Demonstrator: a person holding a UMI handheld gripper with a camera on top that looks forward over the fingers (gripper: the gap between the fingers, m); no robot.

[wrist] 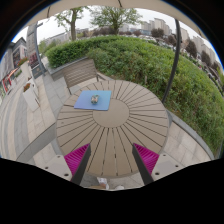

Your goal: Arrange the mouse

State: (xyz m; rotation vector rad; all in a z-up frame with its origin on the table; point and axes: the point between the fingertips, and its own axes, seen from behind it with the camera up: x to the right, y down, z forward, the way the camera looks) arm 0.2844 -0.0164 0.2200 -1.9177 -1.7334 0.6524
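Observation:
A small grey mouse (95,99) lies on a blue mouse mat (93,100) at the far side of a round slatted wooden table (125,125). My gripper (112,160) hovers over the table's near part, well short of the mat. Its fingers (78,160) are spread wide, with the magenta pads facing each other and only bare table slats between them. Nothing is held.
A wooden bench (82,72) stands beyond the table. A paved patio (25,120) lies to the left, with a hedge and lawn (150,60) behind and to the right. A thin pole (177,55) rises at the right.

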